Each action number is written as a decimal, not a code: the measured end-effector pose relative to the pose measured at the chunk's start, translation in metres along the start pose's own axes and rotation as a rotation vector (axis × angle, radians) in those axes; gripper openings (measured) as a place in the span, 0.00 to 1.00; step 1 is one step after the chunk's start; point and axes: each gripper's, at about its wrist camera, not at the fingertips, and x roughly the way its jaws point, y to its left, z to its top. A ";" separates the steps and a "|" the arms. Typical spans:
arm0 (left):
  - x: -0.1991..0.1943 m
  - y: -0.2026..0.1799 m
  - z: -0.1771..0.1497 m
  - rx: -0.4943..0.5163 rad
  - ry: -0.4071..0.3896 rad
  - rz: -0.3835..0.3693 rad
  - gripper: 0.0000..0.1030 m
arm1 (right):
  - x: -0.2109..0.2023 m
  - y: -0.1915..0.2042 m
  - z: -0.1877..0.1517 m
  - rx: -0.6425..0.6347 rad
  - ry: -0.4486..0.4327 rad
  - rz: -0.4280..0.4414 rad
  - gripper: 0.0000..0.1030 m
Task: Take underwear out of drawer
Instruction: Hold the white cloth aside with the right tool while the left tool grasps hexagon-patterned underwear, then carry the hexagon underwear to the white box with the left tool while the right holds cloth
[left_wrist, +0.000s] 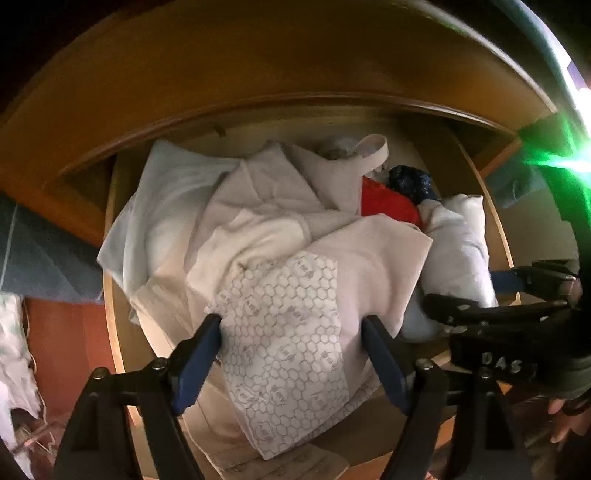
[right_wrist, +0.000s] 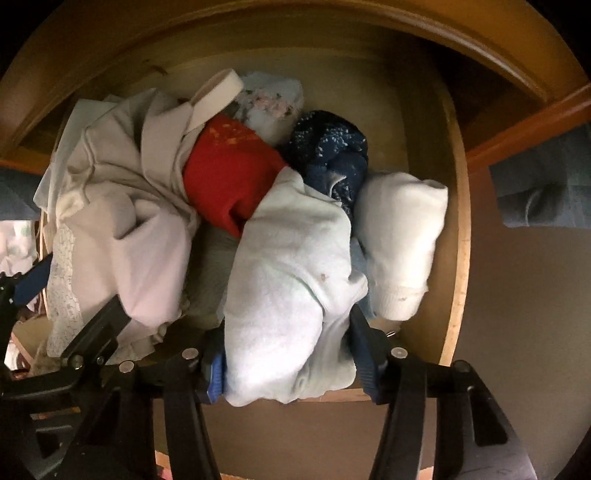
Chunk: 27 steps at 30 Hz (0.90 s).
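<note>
The task is only beginning: all underwear still lies in the drawer (right_wrist: 458, 221), the open left gripper (left_wrist: 291, 332) straddles a patterned piece (left_wrist: 288, 343) at lower centre, and the right gripper (right_wrist: 288, 354) pinches a pale green piece (right_wrist: 291, 280).

An open pale wooden drawer (right_wrist: 456, 236) is holding a heap of folded clothes. A red knitted garment (right_wrist: 225, 173), a dark blue speckled bundle (right_wrist: 332, 147) and a white rolled cloth (right_wrist: 402, 236) are lying inside, beside a honeycomb-printed white fabric (left_wrist: 291, 332).

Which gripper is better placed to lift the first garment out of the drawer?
Right gripper: its jaws bracket the pale green garment. Left gripper stands wide open over the honeycomb-print cloth.
</note>
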 end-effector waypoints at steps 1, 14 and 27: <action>-0.001 0.003 -0.002 -0.005 0.000 -0.001 0.68 | -0.001 0.001 -0.002 0.002 -0.006 0.004 0.49; -0.040 -0.005 -0.023 0.019 -0.095 -0.016 0.17 | -0.054 -0.008 -0.034 -0.033 -0.168 0.078 0.47; -0.104 0.002 -0.035 0.018 -0.201 -0.033 0.17 | -0.094 -0.042 -0.063 0.010 -0.275 0.142 0.47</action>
